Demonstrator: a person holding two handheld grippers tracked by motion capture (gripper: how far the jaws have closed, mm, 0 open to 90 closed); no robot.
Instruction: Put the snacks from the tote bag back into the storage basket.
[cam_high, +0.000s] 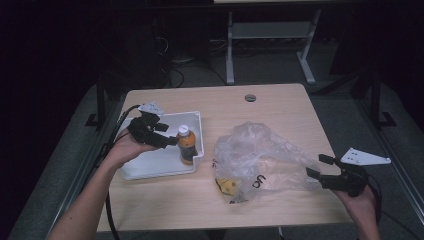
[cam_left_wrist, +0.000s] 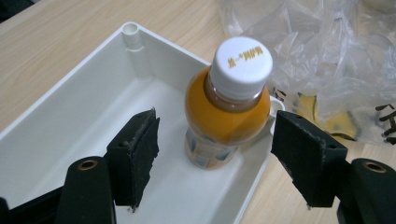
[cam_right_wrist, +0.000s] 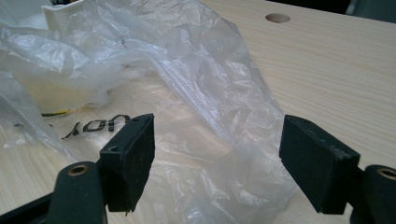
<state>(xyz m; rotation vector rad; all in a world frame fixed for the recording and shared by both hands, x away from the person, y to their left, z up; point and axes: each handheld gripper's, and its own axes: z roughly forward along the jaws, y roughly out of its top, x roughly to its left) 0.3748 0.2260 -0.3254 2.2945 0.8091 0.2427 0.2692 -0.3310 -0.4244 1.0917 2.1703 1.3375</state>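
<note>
Item: small clear plastic bottle of orange drink with a white screw cap (cam_left_wrist: 227, 105). It stood upright in the right-hand end of a shallow white rectangular plastic tray (cam_high: 150, 162) on the pale wooden table (cam_high: 280, 107), close to the tray's corner wall. Judged full, so moderately heavy for its size; the walls looked stiff enough to bear a firm squeeze, but smooth and rounded, hence likely slippery. Best hold: across the broad orange body below the shoulder, not the narrow neck or cap, where it might swing or tip.

Tools: left gripper (cam_left_wrist: 215, 154) stood with its jaws spread wide to either side of the bottle, pads clear of it, holding nothing. Right gripper (cam_right_wrist: 217, 161) likewise stood wide and empty, at the edge of the bag.

Adjacent: crumpled clear plastic bag with black lettering (cam_high: 260, 160), lying just right of the tray, something yellow inside. Soft, light, shapeless; likely to slide or bunch if pinched.
</note>
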